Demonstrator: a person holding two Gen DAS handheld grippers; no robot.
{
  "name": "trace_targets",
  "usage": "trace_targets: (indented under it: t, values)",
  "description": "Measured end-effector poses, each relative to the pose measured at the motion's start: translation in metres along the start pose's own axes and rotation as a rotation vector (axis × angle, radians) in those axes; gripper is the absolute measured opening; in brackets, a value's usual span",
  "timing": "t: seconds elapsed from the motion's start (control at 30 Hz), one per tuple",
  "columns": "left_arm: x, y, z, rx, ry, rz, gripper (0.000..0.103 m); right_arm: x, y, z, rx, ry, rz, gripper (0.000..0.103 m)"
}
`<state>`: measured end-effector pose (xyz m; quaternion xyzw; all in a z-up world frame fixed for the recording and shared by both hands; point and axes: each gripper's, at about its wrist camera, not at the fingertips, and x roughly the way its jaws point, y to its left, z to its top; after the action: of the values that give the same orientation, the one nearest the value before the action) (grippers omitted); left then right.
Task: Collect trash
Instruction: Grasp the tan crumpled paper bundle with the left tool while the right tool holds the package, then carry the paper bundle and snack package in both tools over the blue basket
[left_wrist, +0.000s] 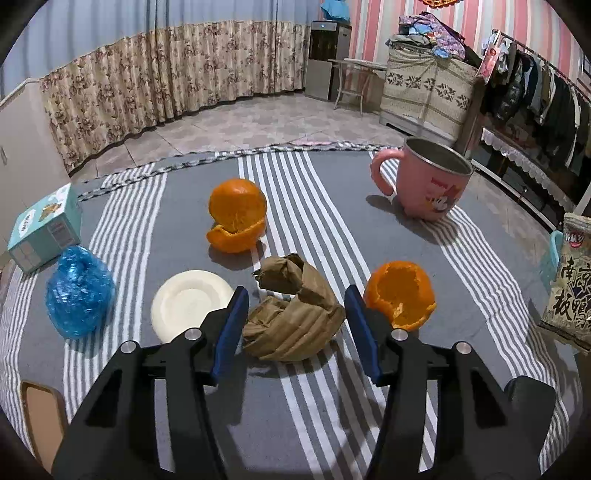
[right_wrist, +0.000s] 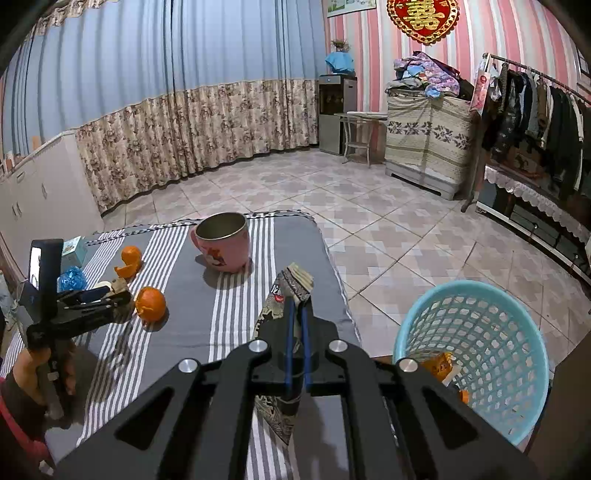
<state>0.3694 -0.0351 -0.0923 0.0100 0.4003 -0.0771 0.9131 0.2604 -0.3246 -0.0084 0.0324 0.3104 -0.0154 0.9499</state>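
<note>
A crumpled brown paper bag (left_wrist: 293, 317) lies on the striped tablecloth between the open fingers of my left gripper (left_wrist: 295, 306). Orange peels lie beyond it (left_wrist: 236, 216) and to its right (left_wrist: 400, 293). A crumpled blue plastic wrap (left_wrist: 79, 291) lies at the left. My right gripper (right_wrist: 296, 314) is shut on a printed snack packet (right_wrist: 291, 291), held above the table's right part; the packet also shows in the left wrist view (left_wrist: 570, 291). A light blue trash basket (right_wrist: 476, 354) stands on the floor to the right, with some trash inside. My left gripper (right_wrist: 110, 295) shows at the left.
A pink mug (left_wrist: 428, 181) stands at the back right of the table. A white lid (left_wrist: 188, 302) lies left of the bag. A small teal box (left_wrist: 46, 229) sits at the left edge. A wooden tray corner (left_wrist: 40, 417) is near left.
</note>
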Motion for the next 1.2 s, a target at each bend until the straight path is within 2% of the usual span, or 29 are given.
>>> trace_targets:
  t: [0.23,0.43,0.53,0.7,0.93,1.2]
  values:
    - [-0.055,-0.009,0.002,0.010,-0.077,0.040,0.052,-0.009,-0.006,-0.003,0.006,-0.018,0.004,0.005]
    - [-0.107,-0.037,-0.005,0.020,-0.158,0.063,0.052,-0.028,-0.021,-0.008,0.015,-0.043,-0.005,0.004]
    - [-0.125,-0.051,-0.007,0.022,-0.182,0.034,0.052,-0.039,-0.034,-0.010,0.021,-0.057,-0.022,0.005]
    - [-0.142,-0.100,-0.009,0.069,-0.214,-0.030,0.052,-0.056,-0.064,-0.014,0.048,-0.070,-0.060,0.004]
    - [-0.137,-0.178,-0.010,0.148,-0.219,-0.128,0.052,-0.074,-0.118,-0.023,0.094,-0.079,-0.142,0.004]
    - [-0.127,-0.240,-0.008,0.201,-0.232,-0.212,0.053,-0.078,-0.170,-0.033,0.138,-0.071,-0.230,0.004]
